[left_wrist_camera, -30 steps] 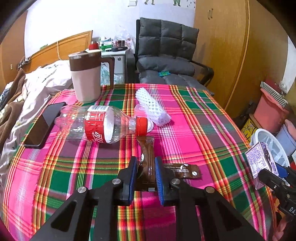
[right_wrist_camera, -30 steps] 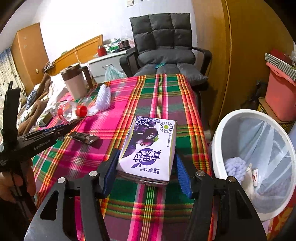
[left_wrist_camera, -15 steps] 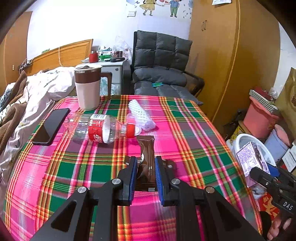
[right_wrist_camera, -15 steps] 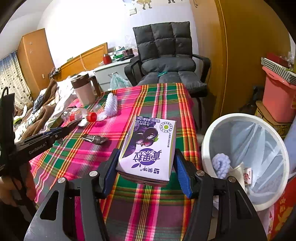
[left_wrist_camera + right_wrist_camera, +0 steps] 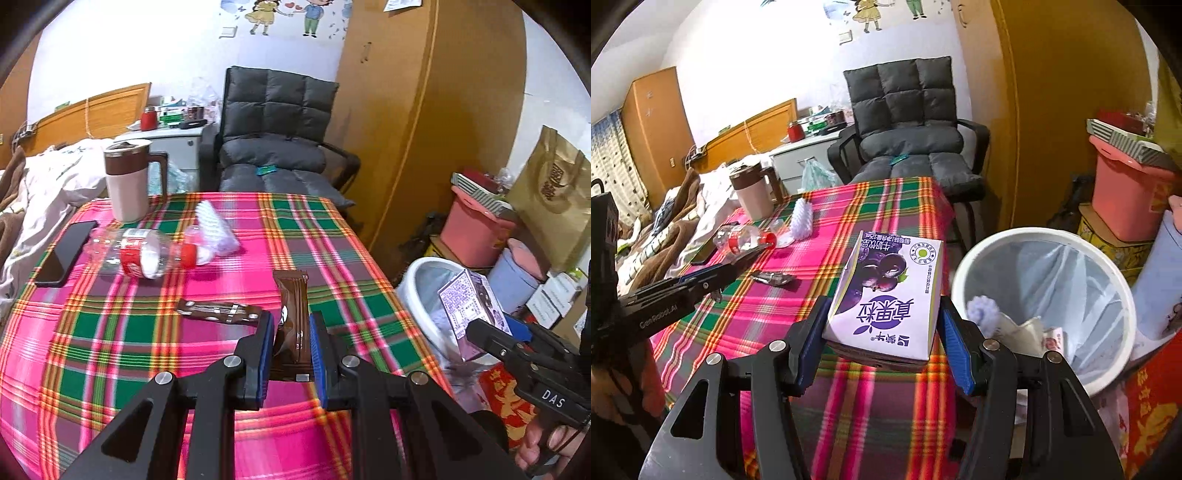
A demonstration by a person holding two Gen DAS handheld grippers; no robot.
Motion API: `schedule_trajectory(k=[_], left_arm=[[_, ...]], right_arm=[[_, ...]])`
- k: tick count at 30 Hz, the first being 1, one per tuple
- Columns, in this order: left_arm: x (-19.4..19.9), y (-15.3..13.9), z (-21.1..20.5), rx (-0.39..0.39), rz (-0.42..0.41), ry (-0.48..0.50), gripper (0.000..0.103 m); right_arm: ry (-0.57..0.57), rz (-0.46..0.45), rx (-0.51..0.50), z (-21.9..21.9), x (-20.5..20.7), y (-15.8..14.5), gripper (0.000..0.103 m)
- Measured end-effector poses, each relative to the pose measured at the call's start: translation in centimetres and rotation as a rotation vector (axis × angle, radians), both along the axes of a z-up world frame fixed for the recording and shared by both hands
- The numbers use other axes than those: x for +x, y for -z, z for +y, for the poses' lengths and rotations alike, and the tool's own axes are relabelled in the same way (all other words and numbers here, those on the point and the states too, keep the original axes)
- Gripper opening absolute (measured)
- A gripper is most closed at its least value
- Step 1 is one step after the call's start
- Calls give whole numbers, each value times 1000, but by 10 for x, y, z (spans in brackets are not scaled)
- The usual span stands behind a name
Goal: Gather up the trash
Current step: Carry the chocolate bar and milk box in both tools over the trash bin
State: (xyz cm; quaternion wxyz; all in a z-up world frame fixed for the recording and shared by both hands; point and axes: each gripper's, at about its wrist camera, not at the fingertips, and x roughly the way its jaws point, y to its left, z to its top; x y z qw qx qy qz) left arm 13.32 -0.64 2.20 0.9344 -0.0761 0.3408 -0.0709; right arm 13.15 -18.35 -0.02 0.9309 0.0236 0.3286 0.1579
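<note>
My left gripper point(image 5: 291, 325) is shut on a brown snack wrapper point(image 5: 291, 288), held up above the plaid tablecloth point(image 5: 110, 350). My right gripper point(image 5: 882, 310) grips a purple-and-white drink carton point(image 5: 886, 291) by its sides, at the table's right edge beside a white lined trash bin point(image 5: 1045, 236). From the left wrist view that carton point(image 5: 469, 306) hangs over the bin point(image 5: 417, 280). On the cloth lie a second brown wrapper point(image 5: 218, 310), an empty red-label bottle point(image 5: 144, 253) and a white foam net point(image 5: 216, 229).
A brown-and-white jug point(image 5: 127, 181) and a black phone point(image 5: 64, 251) sit at the table's far left. Behind the table is a grey chair point(image 5: 275, 147), left of it a bed. Pink and blue bins point(image 5: 476, 229) crowd the floor beyond the trash bin.
Both grippers rose and shifted right. The left one carried its wrapper past the second wrapper, which now lies to its left. The right one brought the carton nearer the bin.
</note>
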Motion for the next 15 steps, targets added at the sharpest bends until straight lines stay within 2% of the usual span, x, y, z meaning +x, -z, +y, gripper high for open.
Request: schedule_trajectory(k=[15], left_arm=[[20,12,-80,-56,54,200,20]], right_arm=[[142,38,12,-60,-7,12,59]])
